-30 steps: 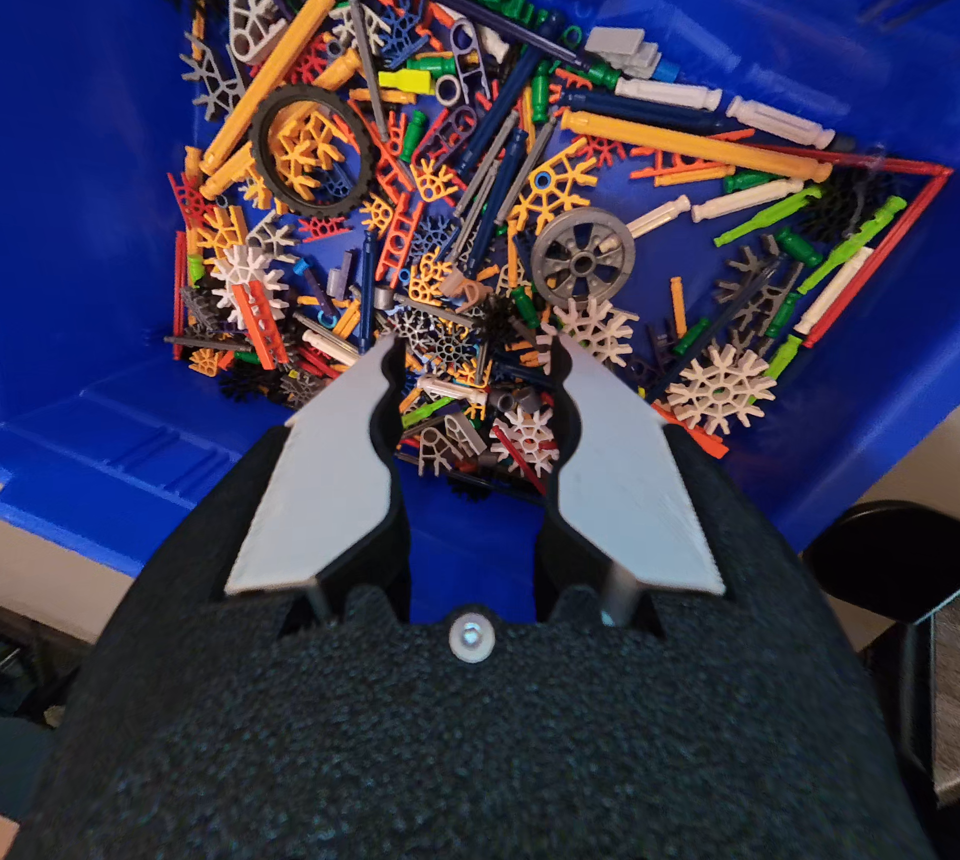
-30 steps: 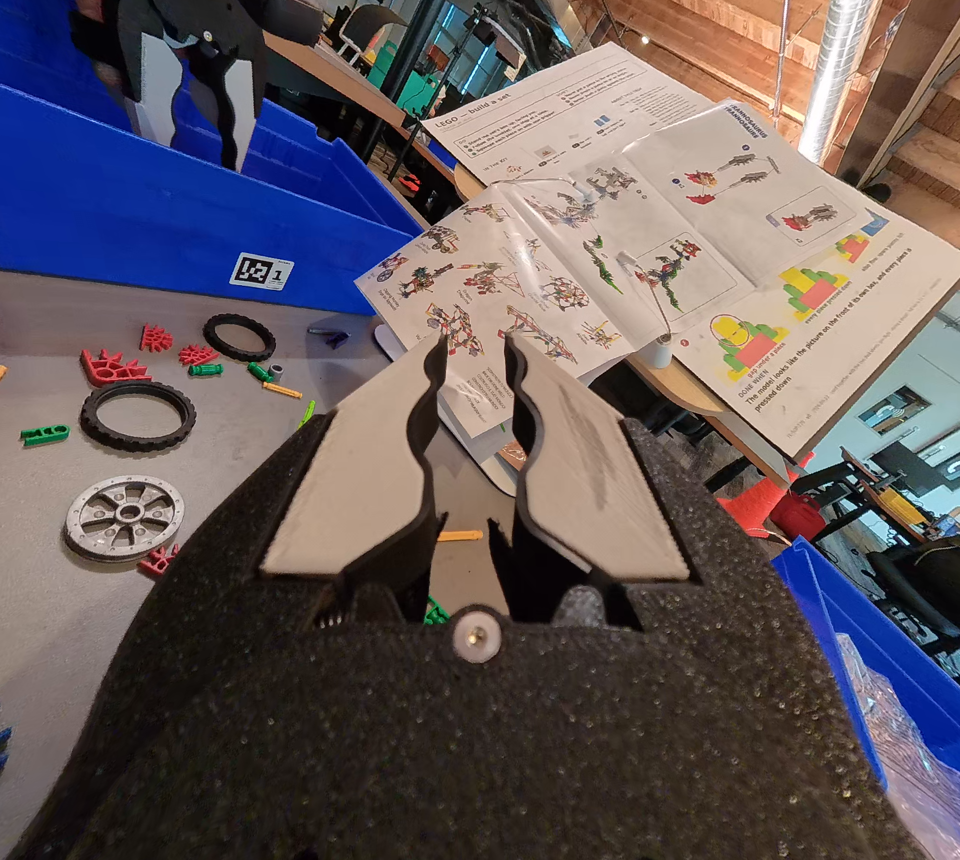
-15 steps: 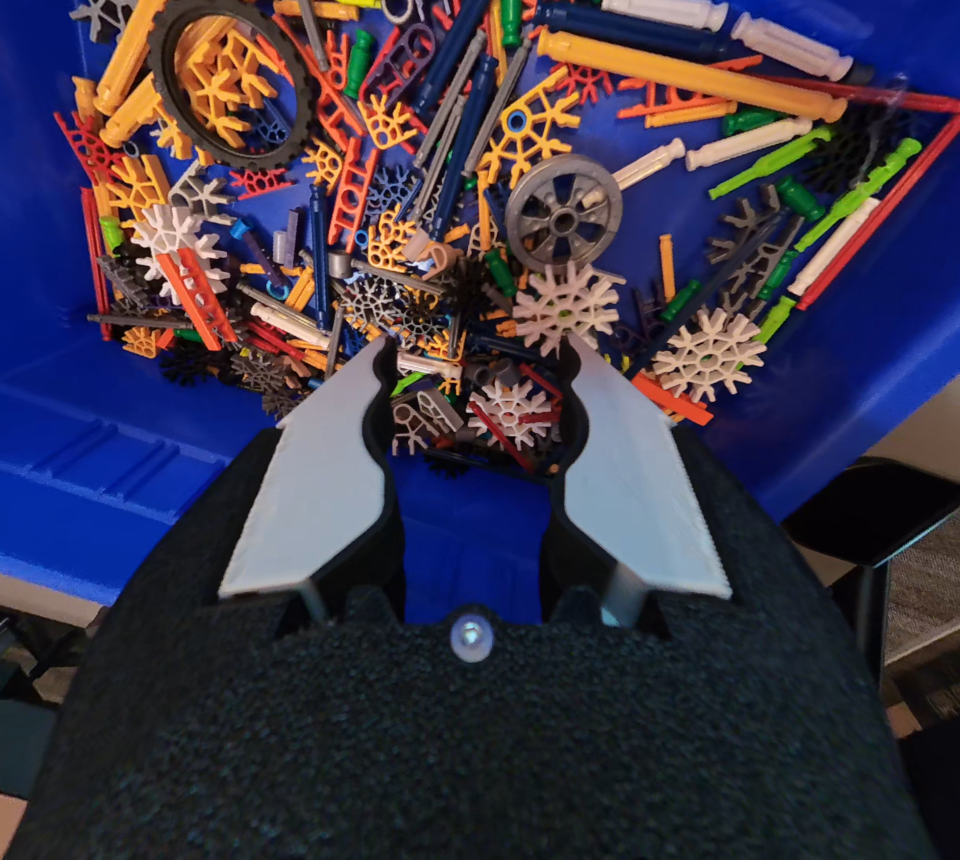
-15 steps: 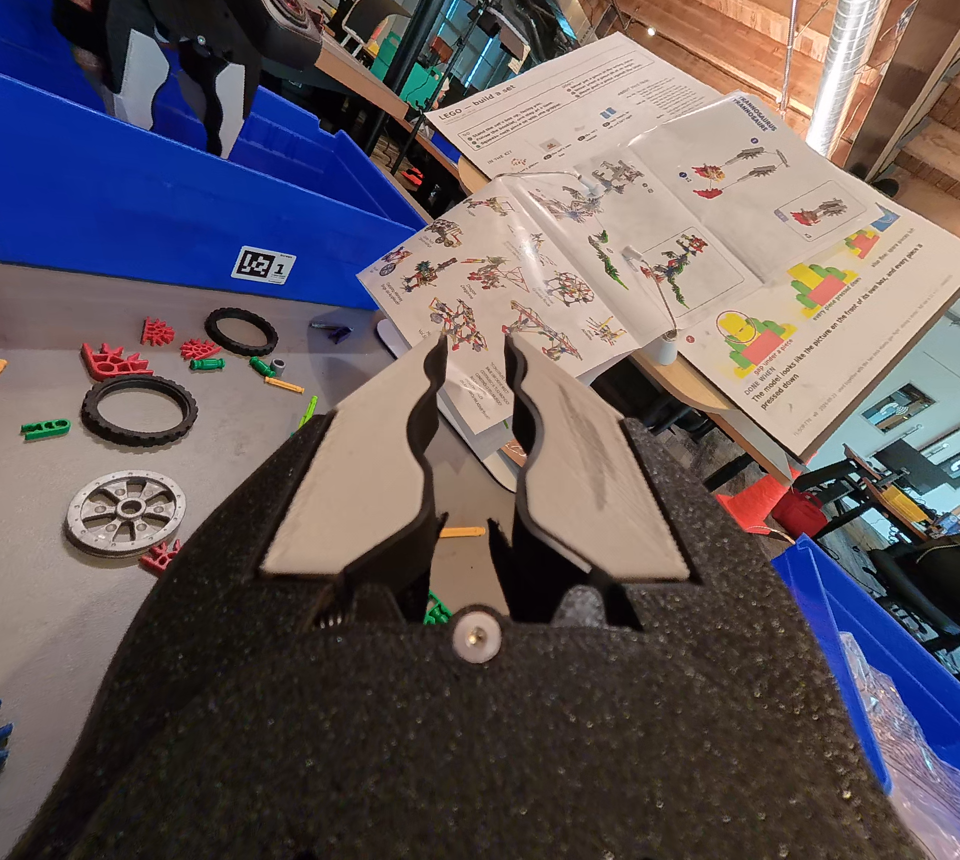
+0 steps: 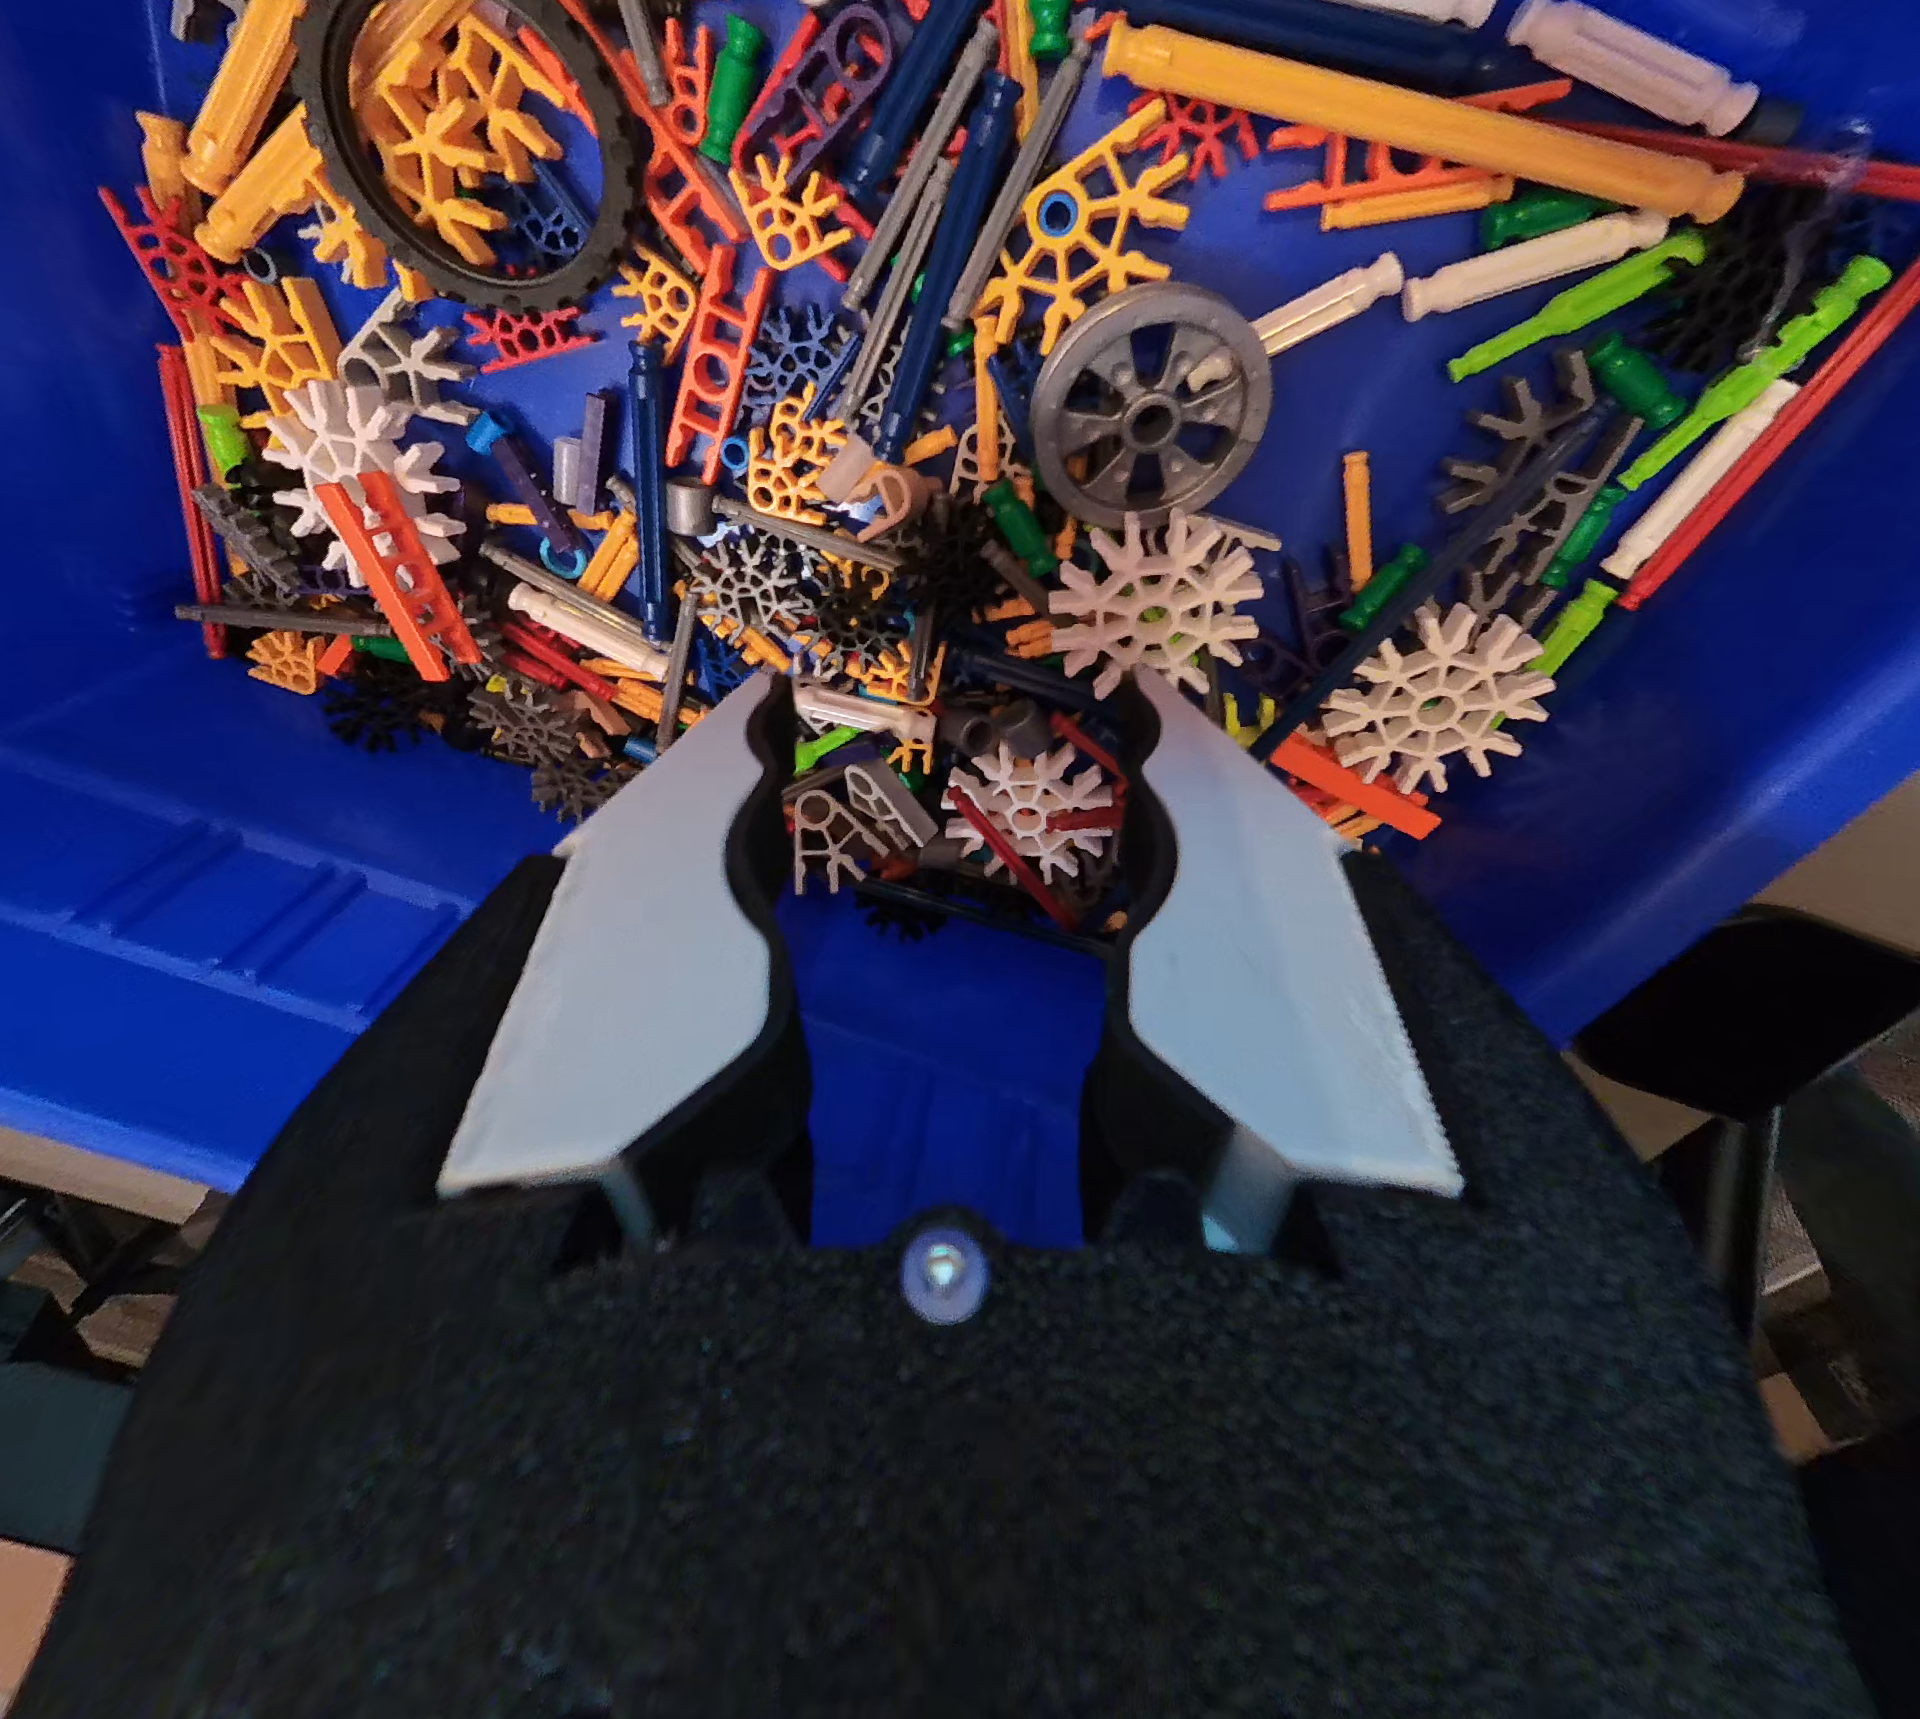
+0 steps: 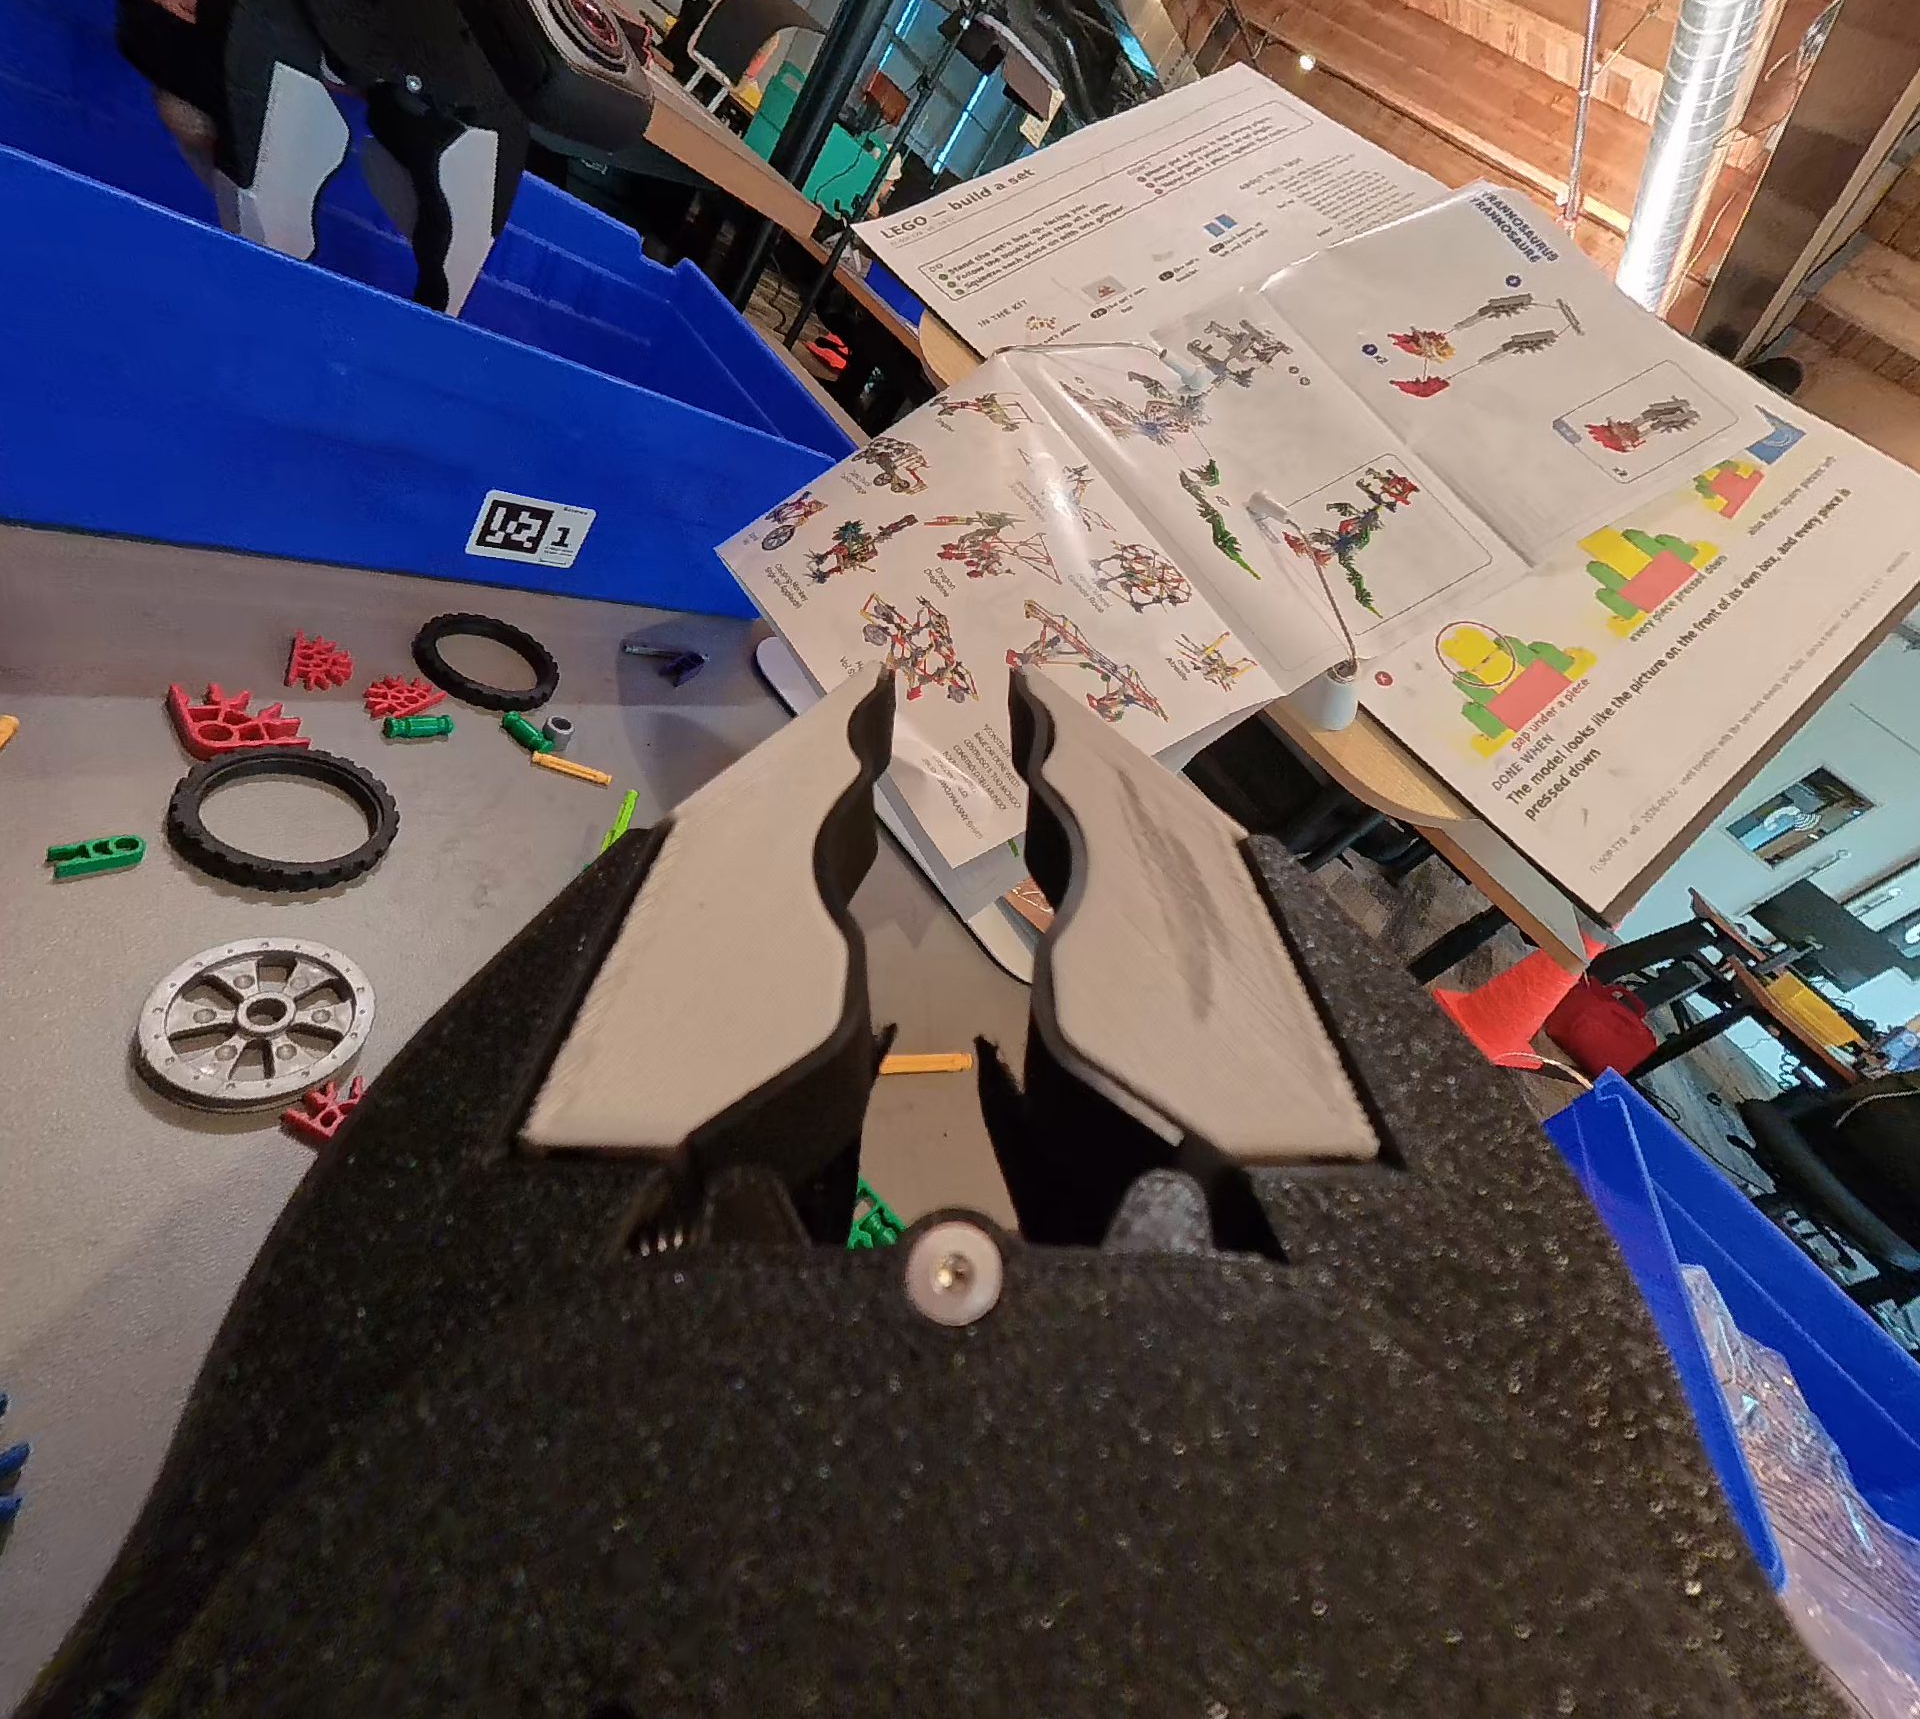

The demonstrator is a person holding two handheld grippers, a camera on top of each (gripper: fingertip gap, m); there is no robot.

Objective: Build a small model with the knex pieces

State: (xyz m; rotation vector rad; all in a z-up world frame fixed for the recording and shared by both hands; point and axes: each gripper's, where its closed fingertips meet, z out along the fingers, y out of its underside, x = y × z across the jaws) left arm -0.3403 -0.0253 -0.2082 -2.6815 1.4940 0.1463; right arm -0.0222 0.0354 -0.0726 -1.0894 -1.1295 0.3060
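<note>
My left claw (image 5: 951, 703), spread wide and empty, hovers over the blue bin (image 5: 187, 890) with a light, rigid, spiky white snowflake connector (image 5: 1029, 802) between its tips; my right claw (image 6: 951, 698), narrowly parted and empty, hangs above the tabletop (image 6: 94, 1181).

A blue bin (image 5: 156, 890) holds a heap of plastic building pieces: a black tyre (image 5: 462, 116), a grey spoked wheel (image 5: 1151, 405), white snowflake connectors (image 5: 1155, 599), long yellow rods (image 5: 1413, 121); on the grey table (image 6: 94, 1254) lie two more tyres (image 6: 283, 820), a grey wheel (image 6: 255, 1023), red connectors (image 6: 231, 722) and small green pieces (image 6: 96, 855); printed instruction sheets (image 6: 1351, 464) lean on a tilted board.
</note>
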